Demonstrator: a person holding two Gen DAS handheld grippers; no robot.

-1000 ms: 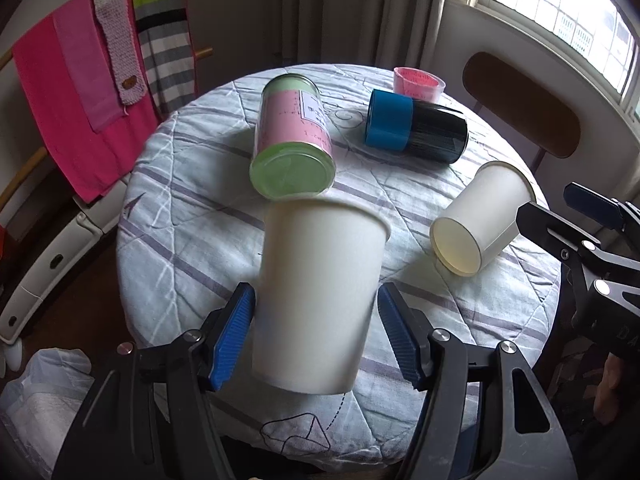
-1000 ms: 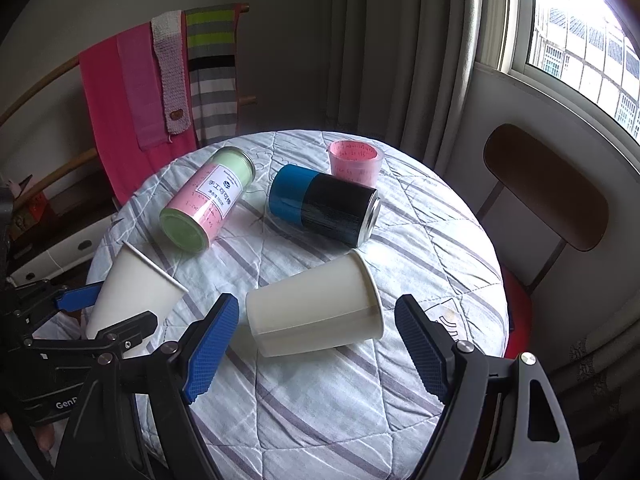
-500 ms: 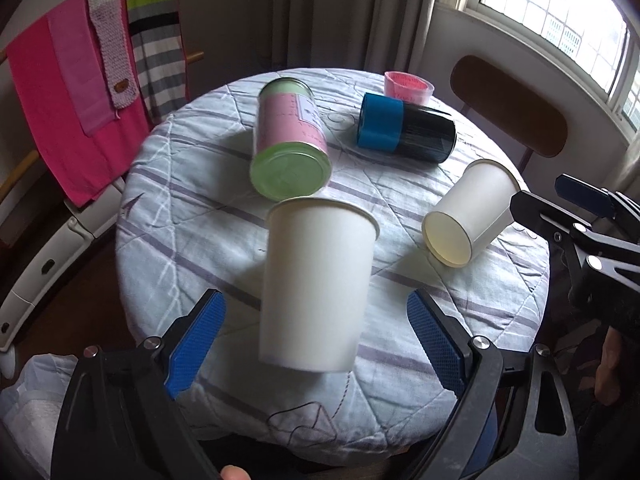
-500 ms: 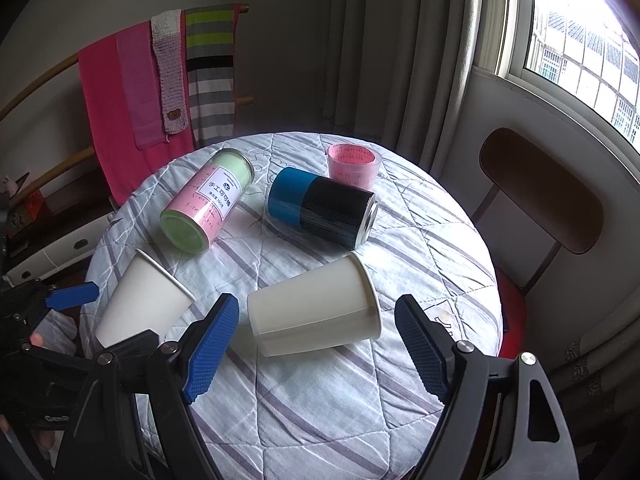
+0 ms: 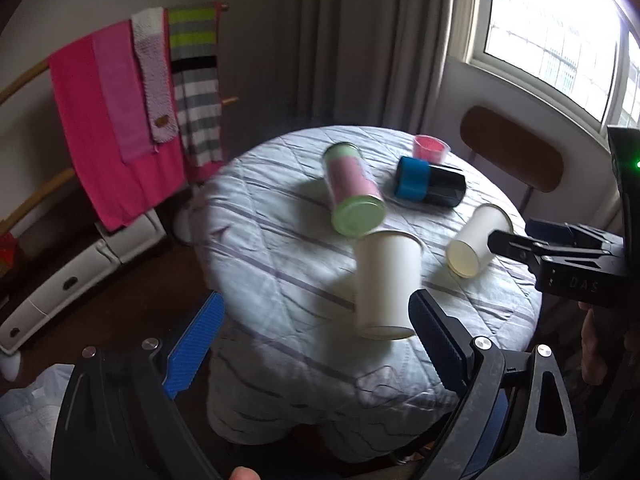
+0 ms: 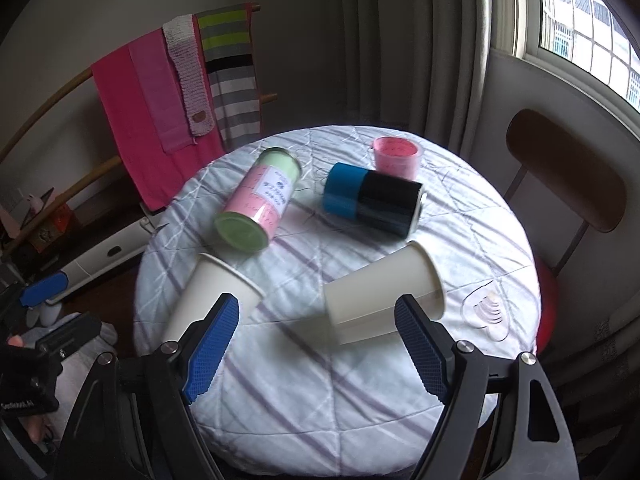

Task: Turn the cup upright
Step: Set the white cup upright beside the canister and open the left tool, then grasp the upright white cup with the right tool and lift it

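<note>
A white paper cup point(image 5: 386, 284) stands upright near the table's front-left edge; it also shows in the right wrist view point(image 6: 212, 300). My left gripper point(image 5: 316, 344) is open and empty, pulled back from this cup. A second white paper cup point(image 6: 384, 294) lies on its side, its mouth toward the right; in the left wrist view it point(image 5: 478, 240) lies at the right. My right gripper point(image 6: 316, 344) is open, its blue pads either side of the lying cup, held above and short of it.
A pink and green canister point(image 6: 258, 200) and a blue and black canister point(image 6: 372, 198) lie on the round quilted table point(image 6: 360, 392). A pink cup point(image 6: 396, 156) stands at the back. A wooden chair point(image 6: 568, 168) is at the right, a towel rack point(image 6: 176, 92) at the left.
My left gripper opened, let go of the upright cup and drew back to the left. My right gripper stayed open and hardly moved.
</note>
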